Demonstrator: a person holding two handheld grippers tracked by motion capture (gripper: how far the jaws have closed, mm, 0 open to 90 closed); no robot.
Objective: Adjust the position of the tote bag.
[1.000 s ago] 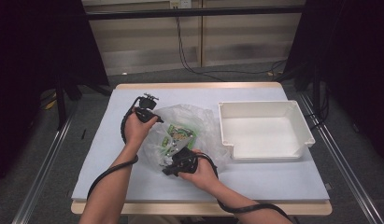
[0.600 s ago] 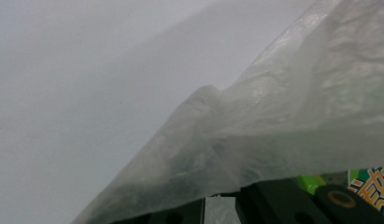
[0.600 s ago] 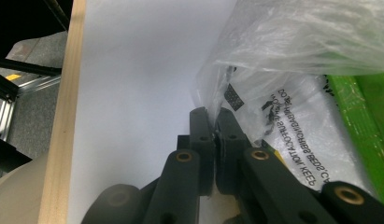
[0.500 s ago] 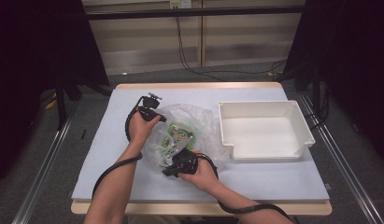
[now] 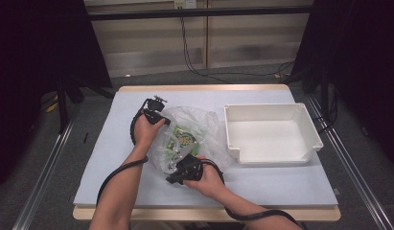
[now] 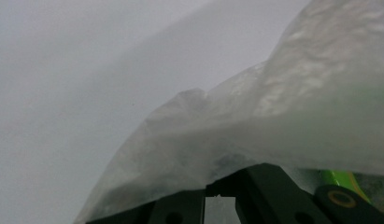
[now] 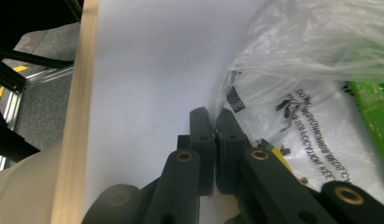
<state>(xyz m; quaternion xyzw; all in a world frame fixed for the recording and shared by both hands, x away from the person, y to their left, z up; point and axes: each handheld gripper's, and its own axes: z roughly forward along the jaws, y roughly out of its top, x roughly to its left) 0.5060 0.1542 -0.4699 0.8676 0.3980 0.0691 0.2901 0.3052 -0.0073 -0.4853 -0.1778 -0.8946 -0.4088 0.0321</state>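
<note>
A clear plastic bag (image 5: 194,129) with green packets (image 5: 184,140) inside lies in the middle of the table. My left gripper (image 5: 161,120) is at the bag's far left edge, and in the left gripper view its jaws (image 6: 220,193) are shut on the bag's film (image 6: 292,116), with a green packet (image 6: 337,178) just beyond. My right gripper (image 5: 170,178) is at the bag's near edge. In the right gripper view the right gripper (image 7: 213,123) pinches the printed bag (image 7: 297,93) at its rim.
A white tray (image 5: 312,134), with nothing in it, stands right of the bag. The table's (image 5: 261,184) wooden front edge (image 7: 75,116) runs close beside my right gripper. Black cables trail from both grippers along the forearms.
My left gripper has shifted slightly to the right with the bag's edge in it, and the film has bunched a little. The right gripper has kept still.
</note>
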